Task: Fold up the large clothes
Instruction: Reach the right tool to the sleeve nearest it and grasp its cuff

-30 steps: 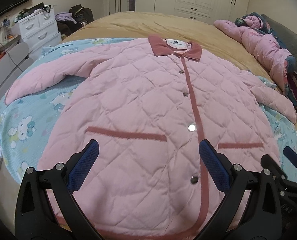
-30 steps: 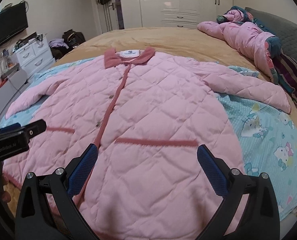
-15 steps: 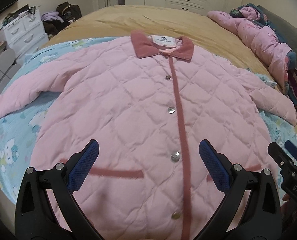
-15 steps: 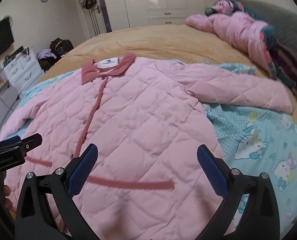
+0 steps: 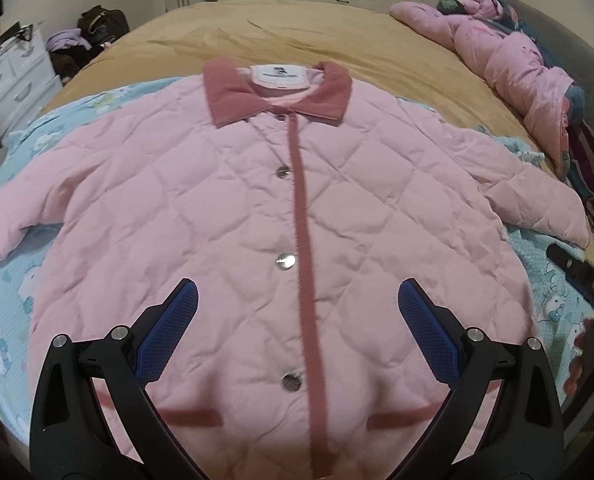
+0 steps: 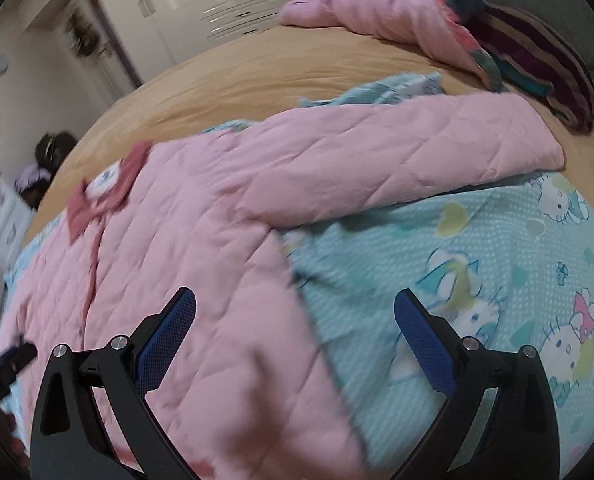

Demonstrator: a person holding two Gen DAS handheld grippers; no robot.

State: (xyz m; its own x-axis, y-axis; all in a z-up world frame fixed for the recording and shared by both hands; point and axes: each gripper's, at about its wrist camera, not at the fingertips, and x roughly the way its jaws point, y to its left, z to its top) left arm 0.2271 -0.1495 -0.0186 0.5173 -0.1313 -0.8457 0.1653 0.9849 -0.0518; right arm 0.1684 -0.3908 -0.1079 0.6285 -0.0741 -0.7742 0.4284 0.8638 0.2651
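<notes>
I see the pink quilted coat [image 5: 225,208] spread flat, front up and buttoned, filling the centre of the left wrist frame, its dark pink collar [image 5: 277,94] toward the top. It lies on a blue cartoon-print sheet [image 6: 477,264] over the tan bedspread [image 5: 297,28]. My left gripper [image 5: 297,300] hangs above the coat's lower front, jaws spread wide and holding nothing. My right gripper [image 6: 295,304] is likewise wide apart and empty, above the coat's side edge, with one sleeve [image 6: 417,152] stretching toward the upper right of that blurred view.
</notes>
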